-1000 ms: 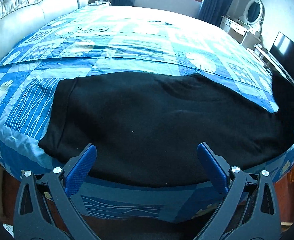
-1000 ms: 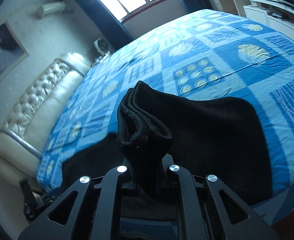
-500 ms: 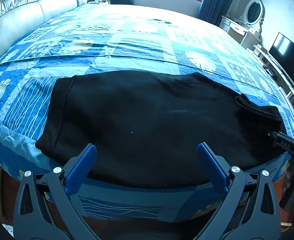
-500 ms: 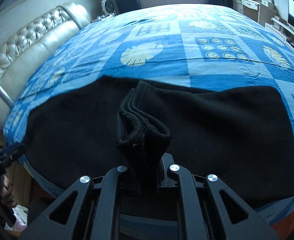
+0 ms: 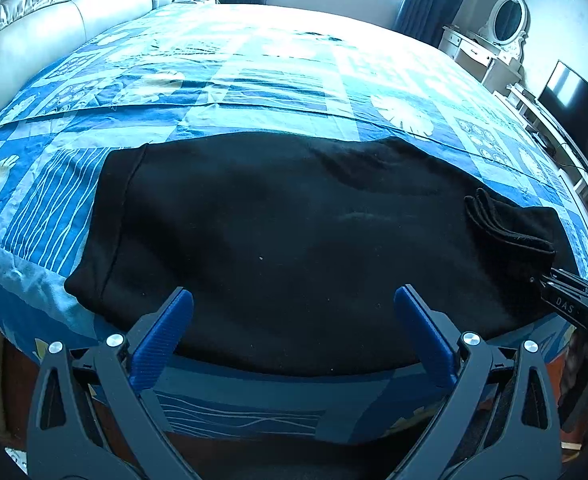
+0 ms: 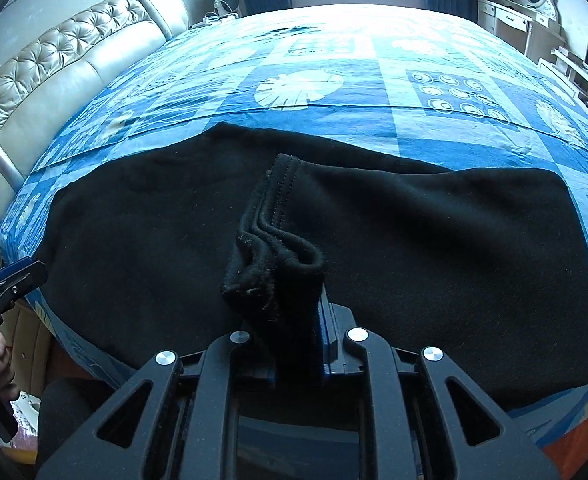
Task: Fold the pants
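Between the right gripper's (image 6: 290, 312) blue pads sits the bunched hem end of the black pants (image 5: 294, 240); its jaws have just been opening a little, but the cloth is still pinched there, with the stacked hem edges standing up just ahead of the fingers. Left gripper (image 5: 292, 306) is released, jaws wide with nothing in them, hovering over the pants' near edge. Pants lie flat across the near side of the blue patchwork bedspread (image 5: 254, 80), waistband toward the tufted headboard (image 6: 54, 64) side, folded hem end toward the opposite side.
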